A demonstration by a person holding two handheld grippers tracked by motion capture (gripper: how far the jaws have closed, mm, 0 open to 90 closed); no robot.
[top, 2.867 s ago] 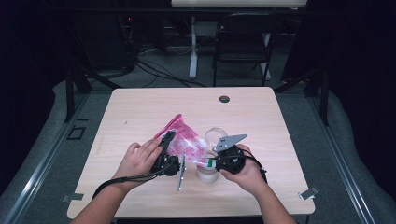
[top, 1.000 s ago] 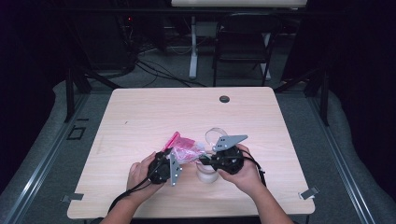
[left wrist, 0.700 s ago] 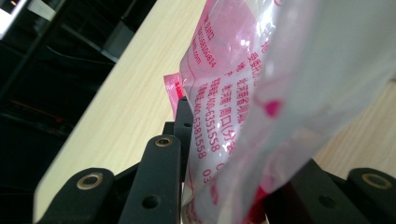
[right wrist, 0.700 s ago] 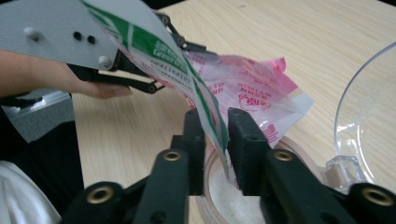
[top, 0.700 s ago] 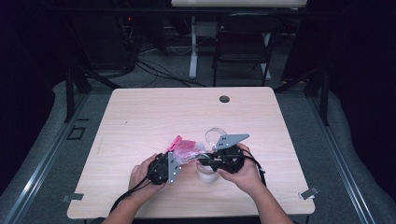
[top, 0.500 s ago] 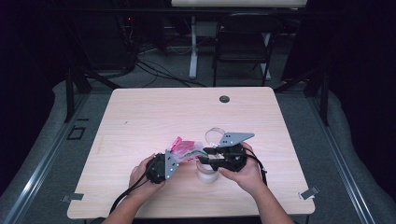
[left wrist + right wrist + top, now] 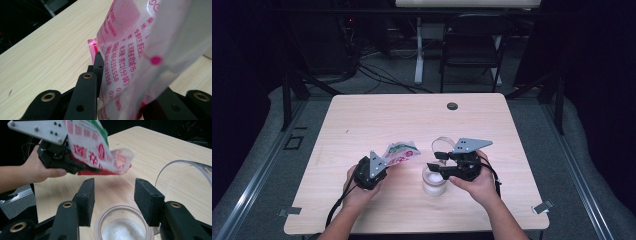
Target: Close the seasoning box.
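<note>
High view: left gripper point(image 7: 384, 164) grips the pouch point(image 7: 402, 151), limp and slippery, best pinched at its seam; right gripper point(image 7: 439, 167), jaws just parted, hovers over the fragile jar point(image 7: 434, 181).

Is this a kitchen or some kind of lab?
More likely a lab or recording studio than a kitchen. A bare wooden table stands among dark curtains, with cables across the floor and a folding chair behind. A person works with two hand-held grippers on a bag and jar.
</note>
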